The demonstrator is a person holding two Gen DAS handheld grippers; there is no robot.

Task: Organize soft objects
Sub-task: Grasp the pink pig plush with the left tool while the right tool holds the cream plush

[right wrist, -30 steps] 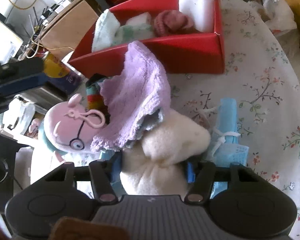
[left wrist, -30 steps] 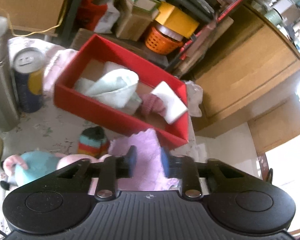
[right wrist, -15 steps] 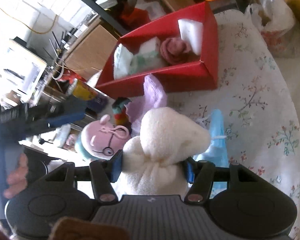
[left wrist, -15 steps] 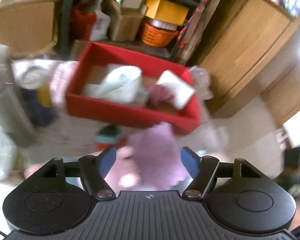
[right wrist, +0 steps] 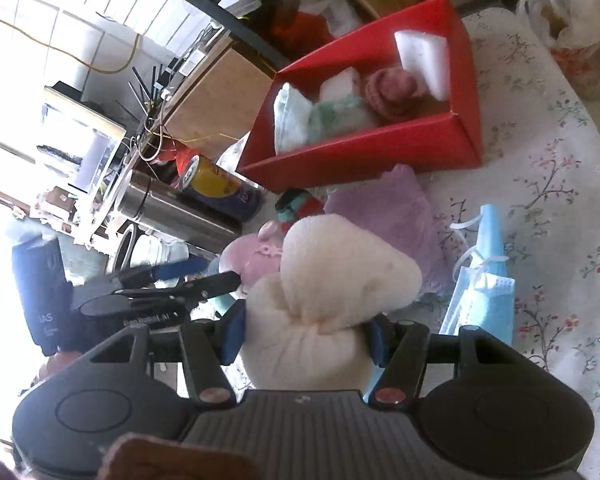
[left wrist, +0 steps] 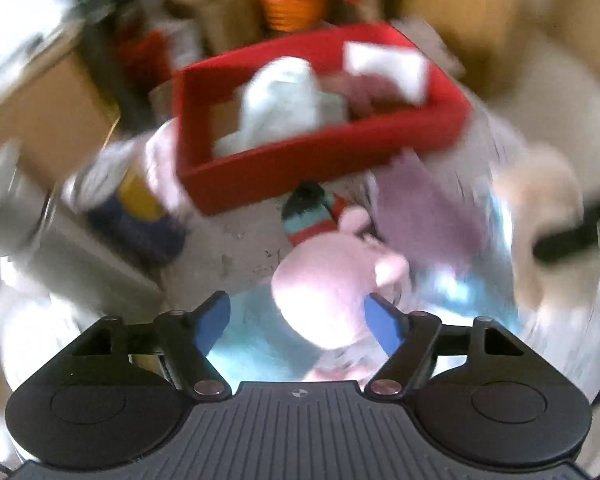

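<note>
Held a soft cream cloth bundle [right wrist: 328,300] tight between the blue pads of the right gripper [right wrist: 306,332], squeezed at its tied neck so it would not slip out. Kept up off the flowery white tablecloth [right wrist: 560,168], likely for a trip to the red cardboard box [right wrist: 380,156] at the far side of the table. Already packed with soft things in there: a pale green folded cloth [right wrist: 320,120], a pink knitted ball [right wrist: 392,94] and a white foam block [right wrist: 424,60].

Pointed steeply down at a pink plush pig toy [left wrist: 332,284], the left gripper [left wrist: 298,320]. Jaws opening wide, pig's head between them but not pinched yet, as far as the blurry left view showed. Probably opened that much to fit around the round head.

Left lying on the table near the box: a fuzzy purple washcloth [right wrist: 396,216], a striped knitted sock [right wrist: 298,206] and a light blue face mask [right wrist: 484,280]. Stood off to the side, not soft and so not for the box: a yellow and blue drink can [right wrist: 220,188] and a shiny steel flask [right wrist: 172,212].
</note>
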